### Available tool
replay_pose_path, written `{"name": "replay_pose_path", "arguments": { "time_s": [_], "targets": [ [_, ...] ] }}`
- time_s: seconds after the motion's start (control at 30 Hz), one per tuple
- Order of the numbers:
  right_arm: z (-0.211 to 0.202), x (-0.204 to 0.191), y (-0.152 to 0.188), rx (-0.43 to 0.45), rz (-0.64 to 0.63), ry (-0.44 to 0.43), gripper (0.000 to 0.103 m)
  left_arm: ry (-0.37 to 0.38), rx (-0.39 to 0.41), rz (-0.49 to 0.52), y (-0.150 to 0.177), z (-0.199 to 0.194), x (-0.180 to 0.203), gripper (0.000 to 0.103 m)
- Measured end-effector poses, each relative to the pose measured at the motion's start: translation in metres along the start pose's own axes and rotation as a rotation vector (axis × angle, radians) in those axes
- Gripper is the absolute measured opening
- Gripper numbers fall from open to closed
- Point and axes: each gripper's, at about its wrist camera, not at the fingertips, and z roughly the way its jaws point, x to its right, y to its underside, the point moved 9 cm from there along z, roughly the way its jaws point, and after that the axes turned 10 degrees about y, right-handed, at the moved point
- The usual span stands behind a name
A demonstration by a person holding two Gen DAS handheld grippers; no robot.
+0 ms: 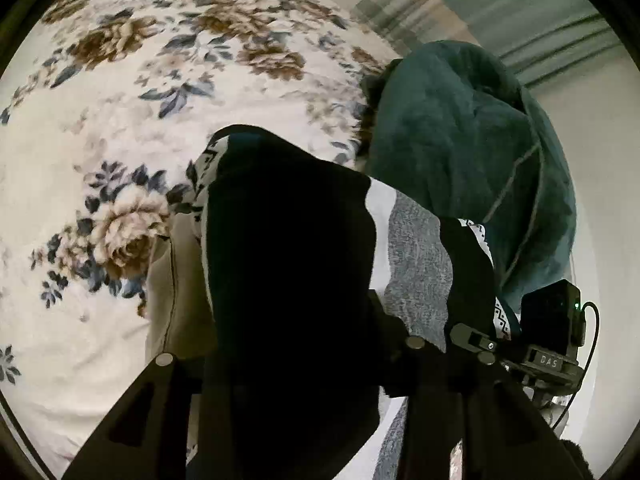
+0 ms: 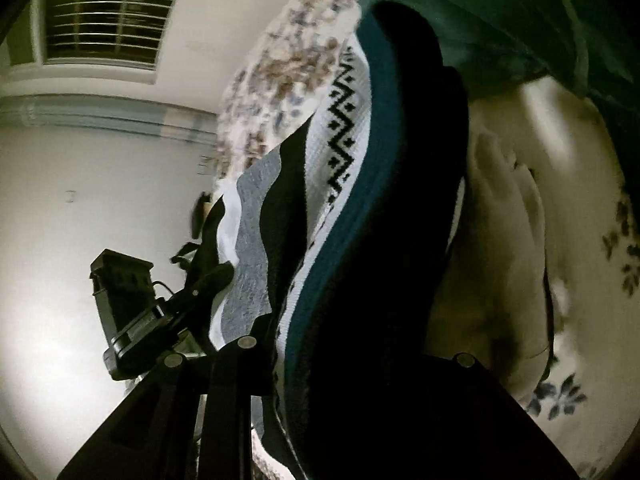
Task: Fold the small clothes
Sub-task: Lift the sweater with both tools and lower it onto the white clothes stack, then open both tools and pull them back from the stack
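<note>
Striped sweater point(image 1: 292, 264) drapes over both claws, hiding left gripper point(image 1: 288, 364) and right gripper point(image 2: 352, 352) fingertips; grip and opening indeterminate, frame centre

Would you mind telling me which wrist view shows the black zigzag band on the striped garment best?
The right wrist view: the zigzag band runs long and sharp down a white stripe of the striped garment. The left wrist view shows only small slivers of that pattern at the fabric's edges.

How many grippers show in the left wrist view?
2: the left gripper at bottom centre under the striped garment, the right gripper at lower right. Cloth hides parts of both.
</note>
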Motion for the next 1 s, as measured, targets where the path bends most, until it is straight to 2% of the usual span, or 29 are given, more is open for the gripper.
{"name": "replay_pose_path", "arguments": {
  "time_s": [0.1,0.13,0.17,0.2,0.23,0.27,0.3,0.33,0.37,0.4,0.5,0.57,0.73,0.87,1.0],
  "targets": [
    [0.002,-0.001,-0.002,-0.003,-0.026,0.101,0.047,-0.007,0.02,0.003,0.003,-0.009,0.002,0.04],
    [0.003,-0.012,-0.007,0.011,-0.042,0.154,0.063,-0.043,0.026,0.013,0.002,-0.014,0.002,0.049],
    [-0.002,-0.019,-0.005,0.04,-0.064,0.202,0.07,-0.097,0.03,0.023,0.004,-0.019,0.002,0.057],
    [-0.008,-0.022,-0.007,0.054,-0.081,0.24,0.071,-0.167,0.046,0.045,0.007,-0.026,0.003,0.057],
    [-0.018,-0.02,-0.015,0.074,-0.104,0.31,0.073,-0.198,0.068,0.067,0.008,-0.032,0.006,0.057],
    [-0.026,-0.023,-0.017,0.099,-0.133,0.383,0.08,-0.248,0.084,0.104,0.01,-0.037,0.01,0.061],
    [-0.037,-0.023,-0.014,0.133,-0.178,0.468,0.084,-0.295,0.094,0.129,0.012,-0.041,0.013,0.067],
    [-0.05,-0.018,-0.009,0.152,-0.209,0.528,0.092,-0.362,0.11,0.157,0.016,-0.046,0.016,0.086],
    [-0.056,-0.021,-0.003,0.179,-0.25,0.613,0.099,-0.404,0.123,0.175,0.019,-0.05,0.019,0.096],
    [-0.069,-0.017,0.004,0.192,-0.267,0.65,0.101,-0.423,0.134,0.182,0.021,-0.053,0.021,0.096],
    [-0.086,-0.019,0.024,0.234,-0.309,0.795,0.103,-0.471,0.171,0.189,0.036,-0.063,0.03,0.101],
    [-0.101,-0.017,0.043,0.253,-0.3,0.841,0.103,-0.518,0.206,0.206,0.044,-0.073,0.037,0.102],
    [-0.161,-0.032,0.081,0.347,-0.304,0.905,0.103,-0.558,0.22,0.232,0.071,-0.096,0.061,0.102],
    [-0.214,-0.058,0.121,0.39,-0.316,0.901,0.103,-0.579,0.235,0.24,0.098,-0.127,0.088,0.102],
    [-0.274,-0.093,0.164,0.461,-0.346,0.9,0.103,-0.584,0.284,0.263,0.132,-0.174,0.129,0.102]
  ]
}}
